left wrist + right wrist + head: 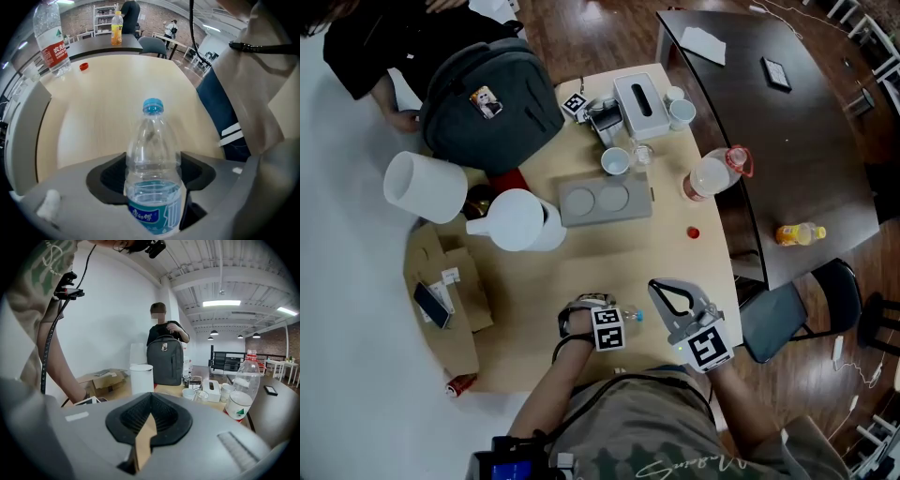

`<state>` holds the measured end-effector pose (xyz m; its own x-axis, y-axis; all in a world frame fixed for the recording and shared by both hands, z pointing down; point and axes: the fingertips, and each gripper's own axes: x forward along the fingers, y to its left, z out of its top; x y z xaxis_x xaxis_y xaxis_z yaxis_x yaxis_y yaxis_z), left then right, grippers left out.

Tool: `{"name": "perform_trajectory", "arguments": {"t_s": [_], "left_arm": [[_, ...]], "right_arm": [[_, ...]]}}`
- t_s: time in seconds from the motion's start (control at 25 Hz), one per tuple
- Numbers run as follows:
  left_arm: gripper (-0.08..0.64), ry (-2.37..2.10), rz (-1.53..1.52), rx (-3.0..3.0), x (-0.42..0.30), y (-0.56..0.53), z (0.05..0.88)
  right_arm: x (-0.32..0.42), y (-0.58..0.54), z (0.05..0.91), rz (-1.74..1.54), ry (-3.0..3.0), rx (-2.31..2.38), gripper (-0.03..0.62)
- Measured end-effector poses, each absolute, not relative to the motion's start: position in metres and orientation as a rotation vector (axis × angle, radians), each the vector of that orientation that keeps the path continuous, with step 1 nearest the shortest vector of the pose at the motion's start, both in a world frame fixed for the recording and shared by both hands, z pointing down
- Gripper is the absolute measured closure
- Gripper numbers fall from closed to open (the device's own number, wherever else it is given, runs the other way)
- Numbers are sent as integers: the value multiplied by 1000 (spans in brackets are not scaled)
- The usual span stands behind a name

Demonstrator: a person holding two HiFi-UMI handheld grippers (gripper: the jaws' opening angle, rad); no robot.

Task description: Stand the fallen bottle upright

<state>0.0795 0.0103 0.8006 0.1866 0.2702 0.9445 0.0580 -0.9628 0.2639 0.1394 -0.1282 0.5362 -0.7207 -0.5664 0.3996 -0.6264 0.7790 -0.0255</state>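
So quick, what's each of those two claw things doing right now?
Left gripper: open, small water bottle between its jaws, not clamped.
Right gripper: shut, holding nothing.

The middle of the table [609,272] is bare wood, an open lane from the near edge to the grey tray [605,200]. The white jug [520,220] and cardboard box [455,291] crowd the left side, the big bottle [712,173] and red cap [693,232] the right. The small bottle [630,314] blocks the front edge.
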Motion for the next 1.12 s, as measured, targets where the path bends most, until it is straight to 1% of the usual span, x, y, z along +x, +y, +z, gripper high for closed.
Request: {"name": "perform_trajectory", "arguments": {"t_s": [1.12], "left_arm": [[236, 278, 1824, 2316, 82, 11, 800]], "right_arm": [[131, -114, 534, 203, -2591, 866, 589]]}}
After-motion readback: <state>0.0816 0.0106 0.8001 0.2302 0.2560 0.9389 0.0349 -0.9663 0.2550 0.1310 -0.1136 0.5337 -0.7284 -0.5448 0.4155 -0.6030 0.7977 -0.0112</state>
